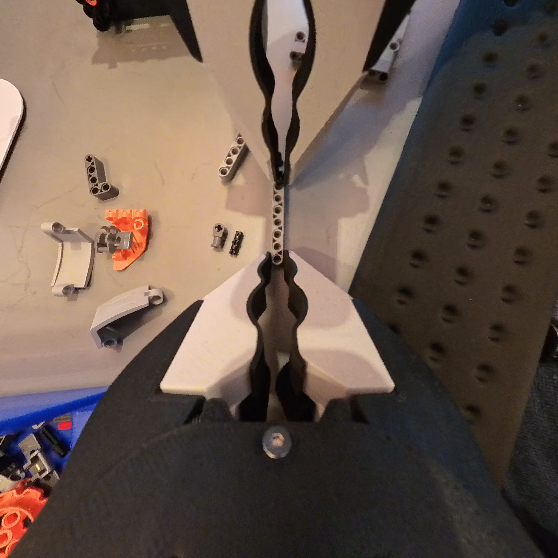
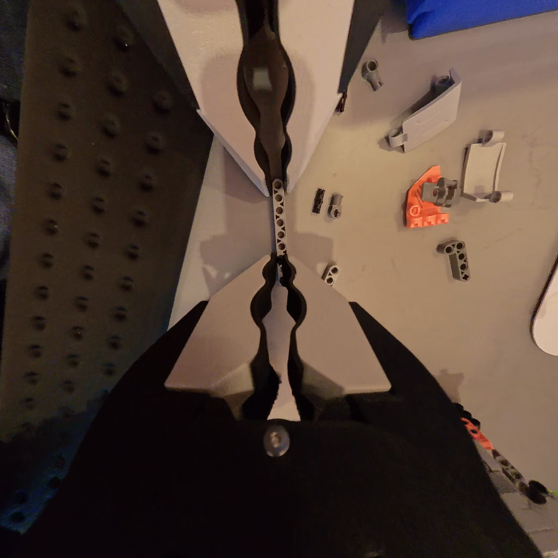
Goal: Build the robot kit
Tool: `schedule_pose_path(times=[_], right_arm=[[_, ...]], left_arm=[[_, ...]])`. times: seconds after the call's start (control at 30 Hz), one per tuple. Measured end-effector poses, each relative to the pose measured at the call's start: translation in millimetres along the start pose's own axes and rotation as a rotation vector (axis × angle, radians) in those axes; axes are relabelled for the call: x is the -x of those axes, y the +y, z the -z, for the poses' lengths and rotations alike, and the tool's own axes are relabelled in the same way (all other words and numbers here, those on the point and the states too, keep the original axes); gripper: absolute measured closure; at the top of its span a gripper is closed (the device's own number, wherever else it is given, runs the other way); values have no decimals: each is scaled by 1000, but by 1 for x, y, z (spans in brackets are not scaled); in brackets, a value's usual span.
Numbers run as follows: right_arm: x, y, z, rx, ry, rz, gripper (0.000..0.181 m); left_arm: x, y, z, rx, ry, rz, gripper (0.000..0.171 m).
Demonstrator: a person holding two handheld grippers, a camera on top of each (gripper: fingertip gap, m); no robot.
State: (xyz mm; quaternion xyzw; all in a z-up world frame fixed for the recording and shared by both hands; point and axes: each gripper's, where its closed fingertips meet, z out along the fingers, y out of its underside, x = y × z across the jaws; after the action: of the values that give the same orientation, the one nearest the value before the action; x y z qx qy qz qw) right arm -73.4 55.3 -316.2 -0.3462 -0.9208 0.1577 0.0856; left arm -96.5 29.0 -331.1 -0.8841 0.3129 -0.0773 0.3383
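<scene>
Left gripper (image 1: 277, 259): jaws pinched the near end of the long grey beam (image 1: 277, 222).
Right gripper (image 2: 281, 262): jaws squeezed its other end.
Small black pin (image 1: 236, 243): at the beam's 9 o'clock.

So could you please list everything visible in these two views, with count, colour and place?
long beam: 1, light grey, held at both ends above the table
short straight beam: 1, light grey, table
L-shaped beam: 1, dark grey, table
orange panel: 1, with a dark grey connector on it
curved panels: 2, light grey, table
small connector: 1, grey, beside a black pin
parts bin: 1, blue, table edge
left gripper: jaws shut on beam
right gripper: jaws shut on beam's other end
</scene>
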Motion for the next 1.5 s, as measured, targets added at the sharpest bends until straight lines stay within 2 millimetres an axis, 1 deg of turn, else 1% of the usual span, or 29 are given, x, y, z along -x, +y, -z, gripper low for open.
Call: schedule_pose_path(times=[0.27, 0.37, 0.53, 0.73, 0.83, 0.93, 1.1, 1.33, 1.37, 1.5], right_arm=[[-2, 3, 0, -71, -90, -68, 181], [-2, 3, -5, -58, -127, -81, 181], [-1, 4, -6, -49, -151, -77, 181], [-5, 4, -4, -58, -81, -106, 179], [-8, 6, 2, -46, -30, -105, 174], [-11, 5, 7, -57, -3, -91, 178], [-12, 6, 11, -85, 2, -95, 175], [-5, 7, 4, -69, -6, -67, 178], [-5, 7, 3, -62, -3, -61, 181], [-6, 7, 0, -39, -4, -58, 181]], left_arm=[[0, 0, 0, 0, -2, -4, 166], [0, -1, -1, 0, 0, -4, 166], [0, -1, -1, -3, 5, 1, 166], [0, -2, -1, -5, 1, -7, 166], [0, -2, -2, -5, 2, -7, 166], [0, -2, -2, -6, 7, -3, 166], [0, -2, -2, -7, 8, -3, 166], [0, -2, -2, -9, 14, 0, 166], [0, -2, -2, -9, 13, -1, 166], [0, -2, -2, -9, 12, -2, 166]])
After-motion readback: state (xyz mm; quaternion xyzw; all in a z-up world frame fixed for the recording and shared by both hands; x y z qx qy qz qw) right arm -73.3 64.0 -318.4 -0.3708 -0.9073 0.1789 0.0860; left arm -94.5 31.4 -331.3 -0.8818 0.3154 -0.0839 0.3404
